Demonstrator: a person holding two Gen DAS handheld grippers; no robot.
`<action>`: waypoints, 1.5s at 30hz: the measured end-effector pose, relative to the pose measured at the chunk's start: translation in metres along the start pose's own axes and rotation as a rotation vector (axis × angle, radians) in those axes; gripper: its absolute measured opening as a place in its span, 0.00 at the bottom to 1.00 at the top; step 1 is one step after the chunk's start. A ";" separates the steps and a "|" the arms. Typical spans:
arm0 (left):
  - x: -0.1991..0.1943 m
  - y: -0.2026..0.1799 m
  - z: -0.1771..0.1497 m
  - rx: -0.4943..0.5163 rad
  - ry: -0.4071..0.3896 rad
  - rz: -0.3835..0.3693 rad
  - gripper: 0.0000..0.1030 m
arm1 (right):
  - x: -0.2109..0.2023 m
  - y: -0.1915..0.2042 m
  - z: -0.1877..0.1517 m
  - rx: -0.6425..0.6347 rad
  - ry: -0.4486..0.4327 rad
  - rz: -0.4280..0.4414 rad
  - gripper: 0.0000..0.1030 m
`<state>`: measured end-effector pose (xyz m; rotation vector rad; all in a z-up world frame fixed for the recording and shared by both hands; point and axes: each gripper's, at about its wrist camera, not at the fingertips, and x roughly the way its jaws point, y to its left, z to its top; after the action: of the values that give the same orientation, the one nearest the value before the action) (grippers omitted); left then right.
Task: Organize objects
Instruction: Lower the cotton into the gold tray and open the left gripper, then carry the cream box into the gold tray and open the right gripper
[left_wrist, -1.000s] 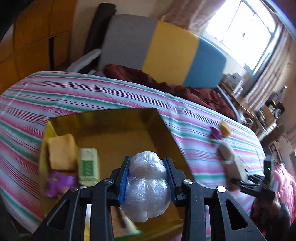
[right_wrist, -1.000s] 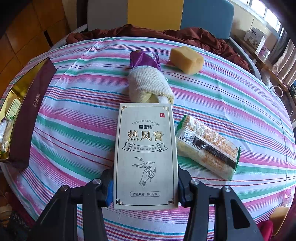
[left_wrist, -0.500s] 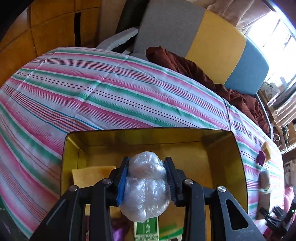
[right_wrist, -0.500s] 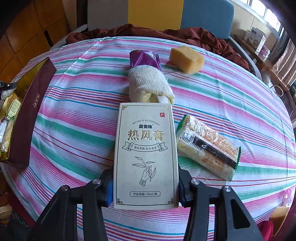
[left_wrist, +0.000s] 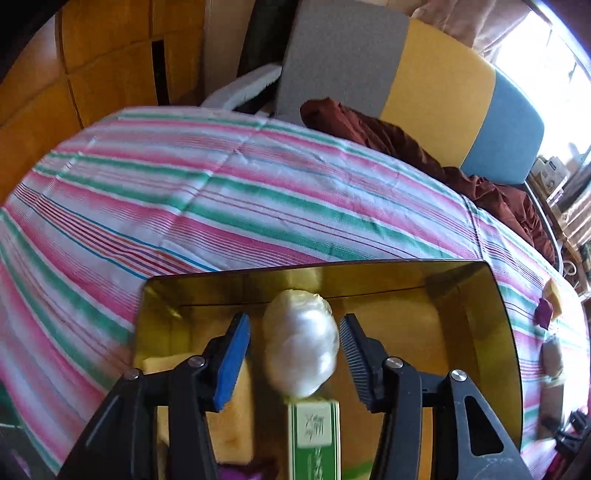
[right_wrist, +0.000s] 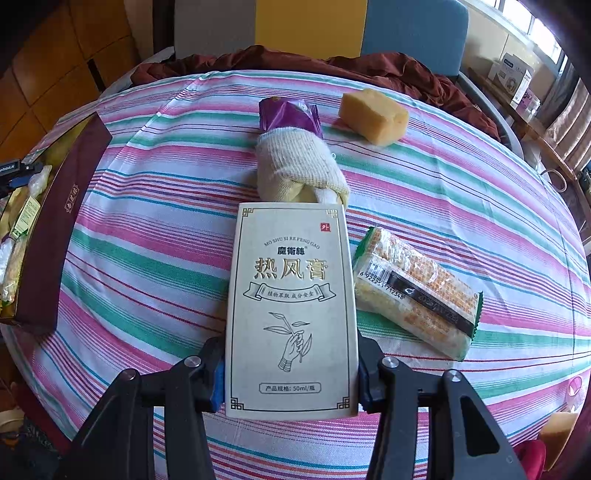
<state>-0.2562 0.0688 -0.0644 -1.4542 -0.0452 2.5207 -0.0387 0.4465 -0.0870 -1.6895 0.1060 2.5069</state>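
My left gripper (left_wrist: 293, 341) is open over the gold-lined box (left_wrist: 495, 332). A clear plastic-wrapped bundle (left_wrist: 301, 343) sits between the spread jaws, free of both pads, above a green-and-white carton (left_wrist: 314, 439) and a yellow sponge (left_wrist: 229, 406) in the box. My right gripper (right_wrist: 290, 373) is shut on a cream carton with Chinese print (right_wrist: 291, 310), held over the striped tablecloth (right_wrist: 147, 229). The box also shows at the far left of the right wrist view (right_wrist: 62, 221).
On the cloth in the right wrist view lie a rolled cream cloth (right_wrist: 299, 173), a purple packet (right_wrist: 288, 114), a yellow sponge (right_wrist: 373, 116) and a wrapped snack bar (right_wrist: 417, 295). A dark red blanket (left_wrist: 406, 147) and a padded chair back (left_wrist: 424, 74) stand behind the table.
My left gripper has opened and let go of the plastic-wrapped bundle over the box. My right gripper has held still with the cream carton.
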 end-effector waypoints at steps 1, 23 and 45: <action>-0.008 0.000 -0.003 0.000 -0.015 0.004 0.50 | 0.000 0.000 0.000 0.000 0.000 0.000 0.50; -0.160 -0.043 -0.133 0.114 -0.334 0.059 0.57 | -0.002 0.003 -0.002 -0.037 -0.016 -0.040 0.50; -0.157 -0.018 -0.174 0.090 -0.285 0.048 0.58 | -0.074 0.083 0.023 -0.073 -0.162 0.095 0.49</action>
<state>-0.0279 0.0376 -0.0165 -1.0674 0.0545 2.7111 -0.0437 0.3625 -0.0103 -1.5319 0.0830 2.7379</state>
